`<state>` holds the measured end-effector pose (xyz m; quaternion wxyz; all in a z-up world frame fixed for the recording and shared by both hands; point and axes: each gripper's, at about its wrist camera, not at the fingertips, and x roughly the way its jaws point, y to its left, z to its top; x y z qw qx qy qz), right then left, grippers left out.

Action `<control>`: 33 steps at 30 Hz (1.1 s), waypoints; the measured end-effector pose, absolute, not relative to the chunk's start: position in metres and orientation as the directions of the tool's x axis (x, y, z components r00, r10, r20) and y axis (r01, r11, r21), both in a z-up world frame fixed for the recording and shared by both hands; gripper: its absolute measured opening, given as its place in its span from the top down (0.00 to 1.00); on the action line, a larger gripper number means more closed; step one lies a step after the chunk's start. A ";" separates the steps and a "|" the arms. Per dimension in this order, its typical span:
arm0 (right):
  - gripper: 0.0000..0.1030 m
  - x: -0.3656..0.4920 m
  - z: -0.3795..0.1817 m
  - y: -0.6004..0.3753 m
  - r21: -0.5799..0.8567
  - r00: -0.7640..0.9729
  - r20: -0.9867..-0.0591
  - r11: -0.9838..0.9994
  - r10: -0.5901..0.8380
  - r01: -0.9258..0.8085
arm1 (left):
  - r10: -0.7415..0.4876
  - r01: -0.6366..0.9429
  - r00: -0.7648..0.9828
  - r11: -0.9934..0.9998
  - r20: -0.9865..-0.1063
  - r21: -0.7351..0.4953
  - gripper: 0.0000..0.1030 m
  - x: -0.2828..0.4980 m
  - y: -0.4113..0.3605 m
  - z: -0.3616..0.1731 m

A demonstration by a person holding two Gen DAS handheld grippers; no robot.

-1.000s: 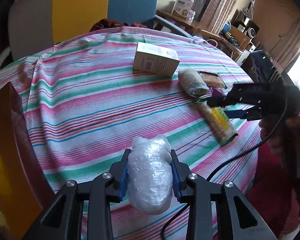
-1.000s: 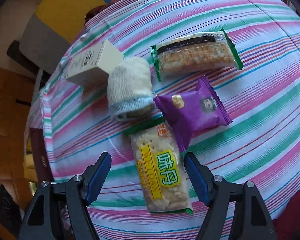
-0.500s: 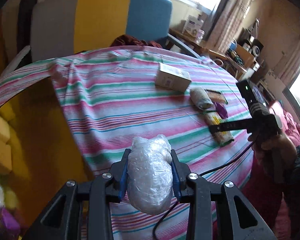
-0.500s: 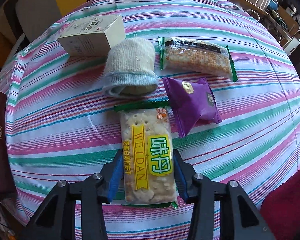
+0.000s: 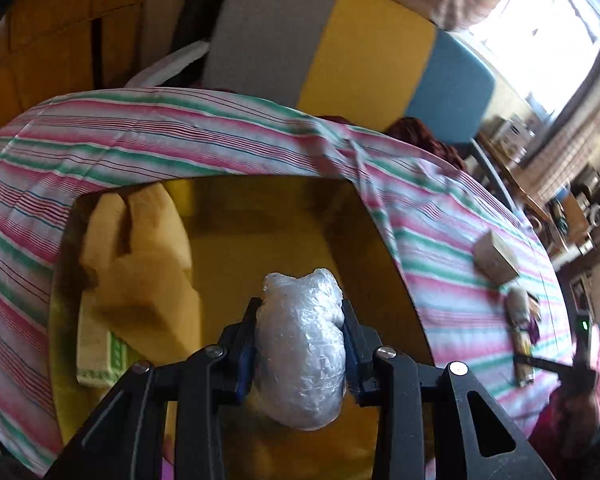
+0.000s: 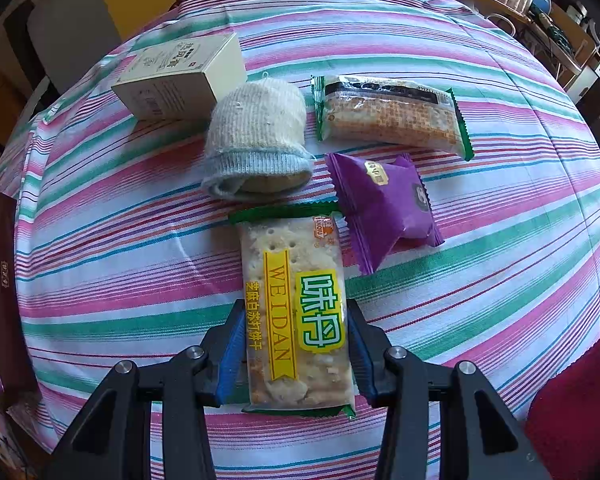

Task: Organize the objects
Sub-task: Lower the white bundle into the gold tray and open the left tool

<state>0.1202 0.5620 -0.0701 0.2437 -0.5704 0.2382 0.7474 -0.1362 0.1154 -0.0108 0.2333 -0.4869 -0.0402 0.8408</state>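
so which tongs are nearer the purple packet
Right. The right tongs grip the cracker pack right beside the purple packet; the left tongs hold a plastic-wrapped bundle over the yellow bin, far away.

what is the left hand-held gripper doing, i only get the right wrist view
Observer: The left hand-held gripper is shut on a plastic-wrapped bundle.
Operator: where is it
Observer: Above an open box with a yellow inside, which sits beside the striped tablecloth.
Operator: anything in the box
Observer: Yes, pale blocks and a small green-and-white carton lie on its left side.
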 end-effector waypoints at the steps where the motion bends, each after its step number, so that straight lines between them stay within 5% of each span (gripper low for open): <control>1: 0.54 0.121 -0.070 0.563 0.079 -0.232 -0.968 -0.768 0.092 -0.636 | 0.424 -0.345 -0.416 -0.892 -0.804 -0.292 0.65 -0.144 0.117 -0.012; 18: 0.54 0.133 -0.065 0.581 0.083 -0.242 -0.966 -0.774 0.092 -0.628 | 0.184 -0.274 -0.460 -0.960 -0.868 -0.058 0.60 -0.236 0.143 -0.062; 33: 0.55 0.145 -0.063 0.599 0.087 -0.250 -0.964 -0.780 0.091 -0.620 | 0.291 -0.330 -0.564 -0.937 -0.773 -0.112 0.57 -0.163 0.101 -0.001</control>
